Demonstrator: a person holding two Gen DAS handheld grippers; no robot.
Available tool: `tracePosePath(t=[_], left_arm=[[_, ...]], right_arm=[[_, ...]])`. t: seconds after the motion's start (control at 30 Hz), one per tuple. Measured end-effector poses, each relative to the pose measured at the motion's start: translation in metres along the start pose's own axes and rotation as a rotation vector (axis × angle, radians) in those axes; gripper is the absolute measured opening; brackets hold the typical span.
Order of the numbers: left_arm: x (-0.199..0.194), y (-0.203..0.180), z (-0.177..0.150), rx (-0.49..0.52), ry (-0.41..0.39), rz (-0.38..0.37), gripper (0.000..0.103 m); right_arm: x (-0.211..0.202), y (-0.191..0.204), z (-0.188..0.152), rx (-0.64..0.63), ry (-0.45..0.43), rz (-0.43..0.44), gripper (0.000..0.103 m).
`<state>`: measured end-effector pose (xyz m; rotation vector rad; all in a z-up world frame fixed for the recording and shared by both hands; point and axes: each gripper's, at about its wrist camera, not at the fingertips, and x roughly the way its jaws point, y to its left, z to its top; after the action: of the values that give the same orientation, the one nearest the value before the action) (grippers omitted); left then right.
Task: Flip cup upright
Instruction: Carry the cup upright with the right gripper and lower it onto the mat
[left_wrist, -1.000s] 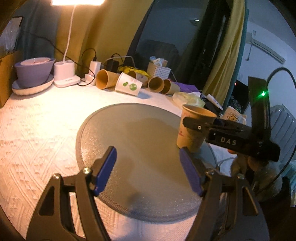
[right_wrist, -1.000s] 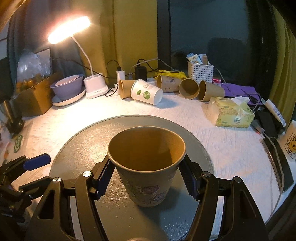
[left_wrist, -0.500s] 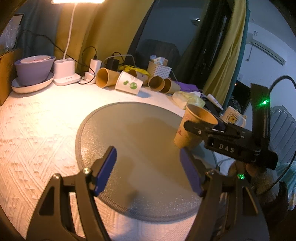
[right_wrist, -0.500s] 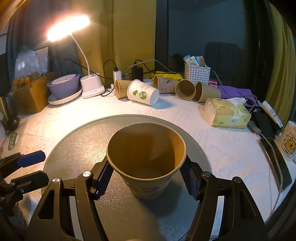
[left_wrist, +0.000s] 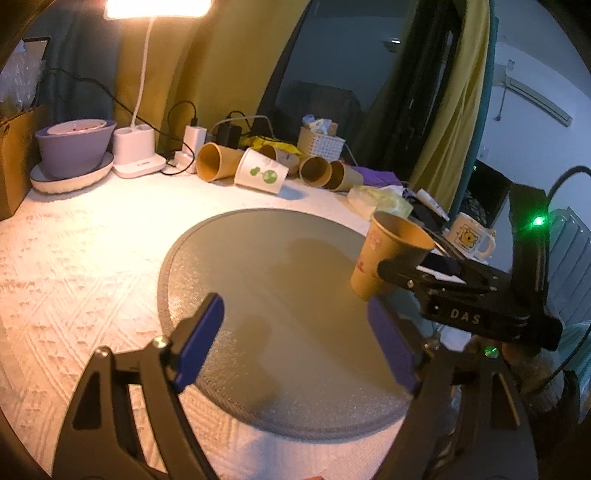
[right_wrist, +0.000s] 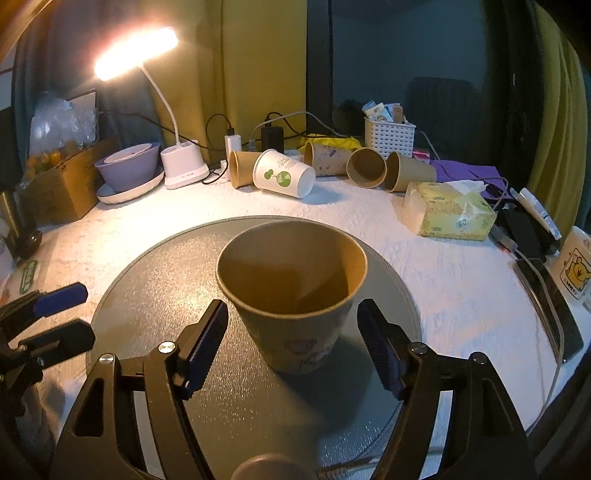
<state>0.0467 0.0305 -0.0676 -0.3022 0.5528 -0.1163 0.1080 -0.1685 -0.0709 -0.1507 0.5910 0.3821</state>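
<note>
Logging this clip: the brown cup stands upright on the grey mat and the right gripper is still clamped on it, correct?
Not quite. The right wrist view shows the right gripper open, its pads clear of the brown cup. The cup does stand upright on the grey mat.

Cup (right_wrist: 291, 295): brown paper, matt, faint print low on wall. Mat (right_wrist: 155, 317): grey, grainy, slight sparkle under lamp. Cloth (left_wrist: 74, 258): white, woven, raised diamond pattern. Right gripper (right_wrist: 291, 343): black matt plastic arms, silver metal screws, blue ribbed pads (right_wrist: 205, 341). Far side: white paper cup (right_wrist: 284, 179), smooth; white plastic basket (right_wrist: 389, 138), perforated; tissue pack (right_wrist: 448, 214), crinkly glossy film.
</note>
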Motion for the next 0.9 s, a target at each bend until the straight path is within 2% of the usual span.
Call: tracePosePath(t=[0.9], left_arm=[[-0.03,-0.043,0.003,0.113,-0.085,0.033,0.082]], right_arm=[[-0.058,-0.008,-0.017,0.043,-0.027,0.012,0.075]])
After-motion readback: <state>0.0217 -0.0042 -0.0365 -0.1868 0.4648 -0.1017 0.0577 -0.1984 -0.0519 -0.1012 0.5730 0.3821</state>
